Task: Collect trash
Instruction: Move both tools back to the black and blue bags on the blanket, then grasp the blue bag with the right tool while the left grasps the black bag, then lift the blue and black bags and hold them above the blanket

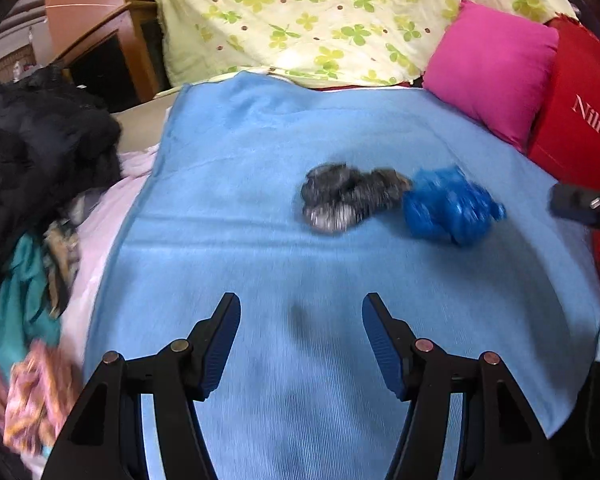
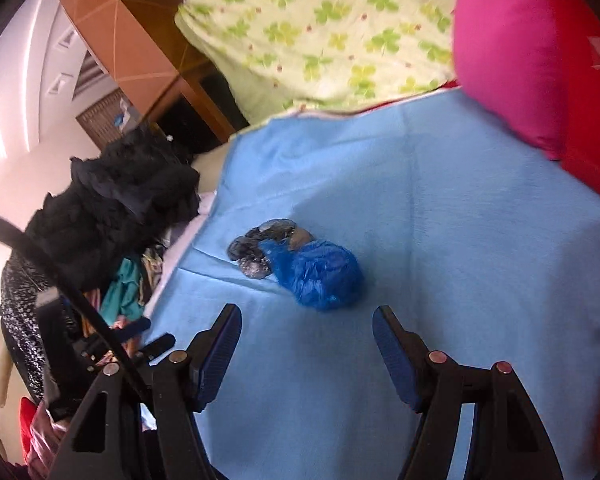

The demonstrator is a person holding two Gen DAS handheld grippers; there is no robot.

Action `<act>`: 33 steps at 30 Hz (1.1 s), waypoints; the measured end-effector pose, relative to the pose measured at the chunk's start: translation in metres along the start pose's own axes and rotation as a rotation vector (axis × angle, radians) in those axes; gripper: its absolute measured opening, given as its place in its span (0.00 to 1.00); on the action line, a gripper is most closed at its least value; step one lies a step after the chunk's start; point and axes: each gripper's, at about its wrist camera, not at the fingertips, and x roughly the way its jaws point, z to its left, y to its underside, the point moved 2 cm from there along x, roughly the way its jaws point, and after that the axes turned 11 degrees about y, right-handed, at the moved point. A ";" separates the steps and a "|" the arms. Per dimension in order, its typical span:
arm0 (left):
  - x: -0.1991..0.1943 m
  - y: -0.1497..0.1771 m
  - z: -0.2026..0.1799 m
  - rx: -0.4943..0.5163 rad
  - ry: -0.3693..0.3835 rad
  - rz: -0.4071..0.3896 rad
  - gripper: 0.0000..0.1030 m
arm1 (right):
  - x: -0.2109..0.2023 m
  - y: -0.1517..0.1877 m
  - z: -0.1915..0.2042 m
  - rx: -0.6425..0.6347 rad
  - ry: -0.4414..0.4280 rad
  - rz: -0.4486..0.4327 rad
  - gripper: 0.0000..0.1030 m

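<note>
Your left gripper and right gripper hang parted and empty over the light blue bedspread. Ahead, mid-cloth, a crumpled blue plastic bag touches a grey crinkled foil wad. Both look light, soft and slippery; pinch the bag's bunched top. Blur smears the wad, possibly several wrappers. The red bag is cut off.

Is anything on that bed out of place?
Yes: a crumpled blue plastic bag and a grey crinkled wrapper wad lie touching on the light blue cloth, like litter. Clothes are heaped at its left edge.
</note>
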 end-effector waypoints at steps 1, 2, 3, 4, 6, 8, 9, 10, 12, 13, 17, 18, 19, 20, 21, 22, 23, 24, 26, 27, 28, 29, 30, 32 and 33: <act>0.008 -0.008 0.002 0.009 0.016 -0.002 0.62 | 0.015 -0.006 0.001 -0.006 -0.008 0.013 0.70; 0.017 -0.015 0.003 0.025 0.040 -0.007 0.62 | 0.032 -0.013 0.003 -0.011 -0.013 0.025 0.70; 0.023 -0.021 0.005 0.039 0.059 -0.011 0.62 | 0.046 -0.018 0.004 -0.018 -0.014 0.034 0.70; 0.035 -0.031 0.005 0.066 0.091 -0.010 0.62 | 0.057 -0.021 0.006 -0.028 -0.015 0.042 0.70; 0.055 -0.044 0.008 0.096 0.136 0.004 0.62 | 0.085 -0.029 0.010 -0.055 -0.019 0.067 0.70; 0.073 -0.056 0.013 0.109 0.195 0.017 0.64 | 0.109 -0.030 0.013 -0.086 -0.007 0.093 0.70; 0.084 -0.062 0.014 0.114 0.241 0.034 0.64 | 0.119 -0.028 0.013 -0.102 0.000 0.105 0.70; 0.091 -0.065 0.013 0.116 0.261 0.043 0.64 | 0.129 -0.025 0.012 -0.114 -0.003 0.118 0.68; 0.114 -0.070 0.011 0.133 0.313 0.083 0.64 | 0.136 -0.016 0.008 -0.134 -0.010 0.126 0.63; 0.122 -0.070 0.009 0.141 0.332 0.101 0.64 | 0.132 -0.013 0.006 -0.139 -0.017 0.108 0.61; 0.151 -0.067 -0.002 0.153 0.326 0.144 0.51 | 0.113 -0.009 -0.007 -0.100 0.000 0.067 0.58; 0.154 -0.065 -0.004 0.130 0.333 0.149 0.45 | 0.107 -0.009 -0.011 -0.088 0.008 0.057 0.58; 0.152 -0.065 -0.004 0.111 0.343 0.140 0.36 | 0.099 -0.008 -0.016 -0.072 0.014 0.046 0.58; 0.147 -0.063 -0.007 0.092 0.351 0.129 0.33 | 0.090 -0.007 -0.021 -0.055 0.016 0.038 0.58; 0.144 -0.062 -0.008 0.087 0.343 0.125 0.32 | 0.081 -0.006 -0.025 -0.044 0.018 0.031 0.58; 0.136 -0.060 -0.012 0.087 0.319 0.117 0.31 | 0.071 -0.004 -0.028 -0.035 0.024 0.021 0.58; 0.130 -0.058 -0.016 0.090 0.310 0.111 0.30 | 0.060 -0.003 -0.030 -0.026 0.028 0.009 0.58; 0.122 -0.055 -0.020 0.090 0.307 0.102 0.30 | 0.051 0.000 -0.031 -0.015 0.027 -0.001 0.58; 0.095 -0.049 -0.034 0.090 0.302 0.070 0.30 | 0.029 0.006 -0.032 0.010 0.020 -0.024 0.58; 0.082 -0.047 -0.040 0.099 0.288 0.055 0.30 | 0.016 0.010 -0.031 0.019 0.017 -0.039 0.58; 0.072 -0.045 -0.044 0.105 0.275 0.044 0.30 | 0.007 0.012 -0.031 0.022 0.017 -0.049 0.58; 0.052 -0.042 -0.053 0.111 0.249 0.023 0.30 | -0.005 0.016 -0.030 0.025 0.016 -0.064 0.58; 0.037 -0.039 -0.059 0.115 0.234 0.008 0.30 | -0.016 0.019 -0.027 0.026 0.014 -0.076 0.58; 0.004 -0.030 -0.075 0.119 0.217 -0.035 0.30 | -0.037 0.023 -0.019 0.027 0.010 -0.106 0.58; -0.004 -0.030 -0.078 0.117 0.215 -0.049 0.30 | -0.046 0.024 -0.016 0.025 0.010 -0.121 0.58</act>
